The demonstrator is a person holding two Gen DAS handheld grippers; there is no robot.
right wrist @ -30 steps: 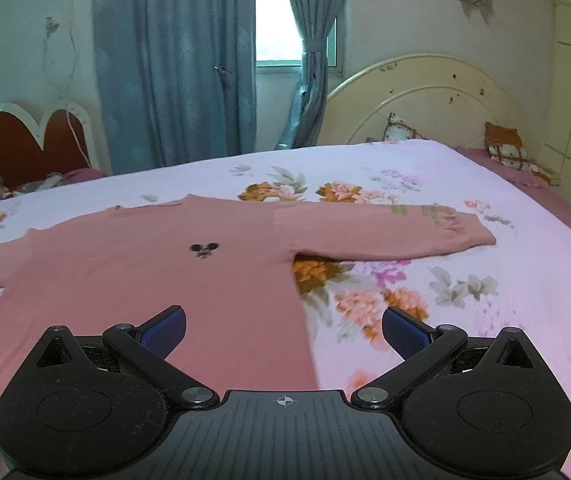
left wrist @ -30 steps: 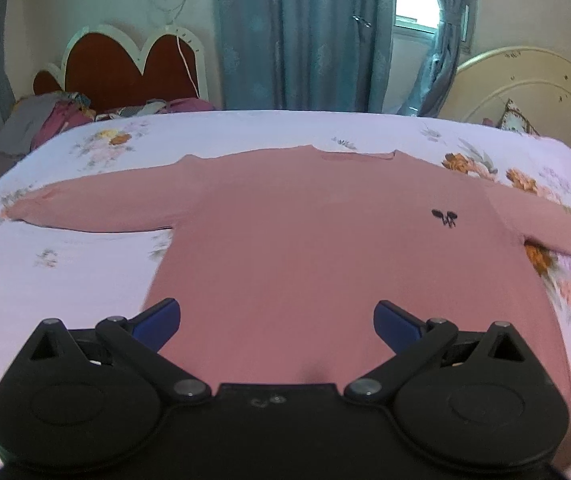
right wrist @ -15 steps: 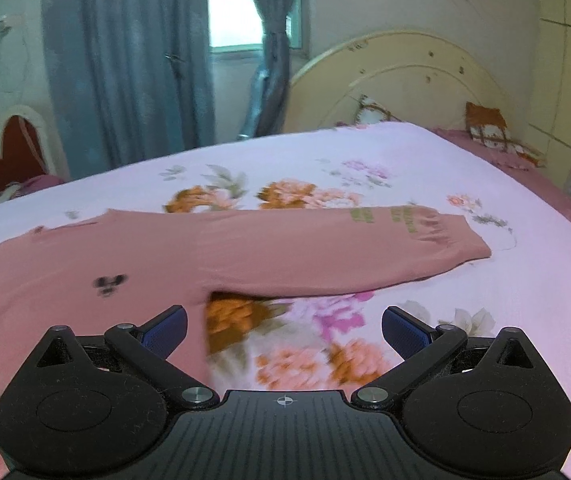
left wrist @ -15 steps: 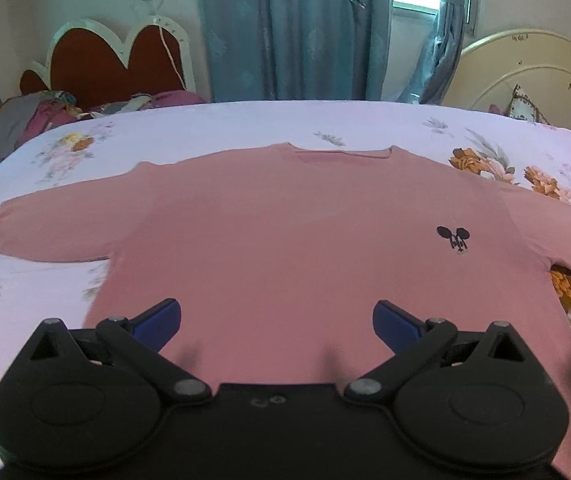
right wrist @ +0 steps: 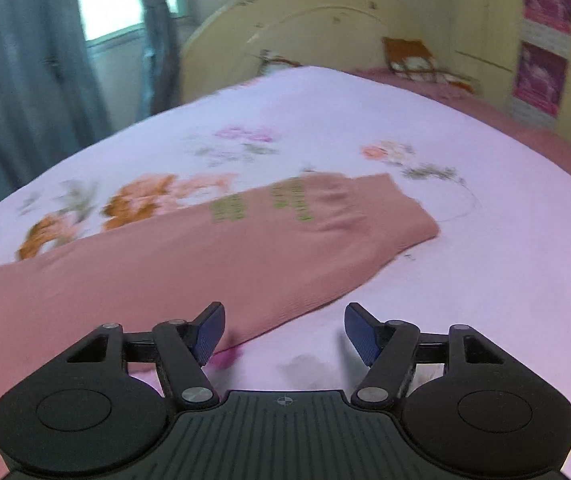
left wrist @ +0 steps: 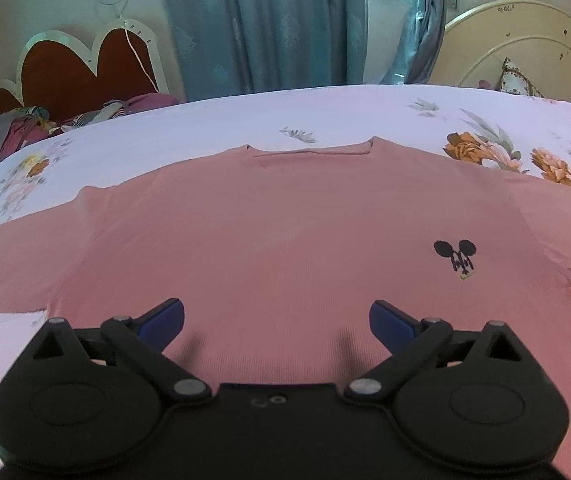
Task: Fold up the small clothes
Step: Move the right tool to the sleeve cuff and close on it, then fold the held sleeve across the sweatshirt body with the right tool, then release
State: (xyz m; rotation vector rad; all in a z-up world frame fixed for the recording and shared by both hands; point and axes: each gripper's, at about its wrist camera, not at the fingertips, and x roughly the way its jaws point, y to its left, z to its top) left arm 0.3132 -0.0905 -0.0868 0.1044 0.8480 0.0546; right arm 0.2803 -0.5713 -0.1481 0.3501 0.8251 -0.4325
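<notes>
Pink sweater (left wrist: 277, 248) flat, mouse-head logo (left wrist: 455, 254); sleeve lettering blurred; left gripper (left wrist: 277, 318) released, right gripper (right wrist: 283, 330) narrowing, empty

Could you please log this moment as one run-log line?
stage: reaching | shirt: flat on bed | left tongs: open over hem | right tongs: closing, empty, near sleeve

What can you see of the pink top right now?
The pink top lies flat, face up, spread on the floral bedsheet. It looks like a fine ribbed knit, with its neckline at the far side and a small black mouse-head motif on the chest. One long sleeve stretches out, green print near its cuff. Neither gripper touches it.
</notes>
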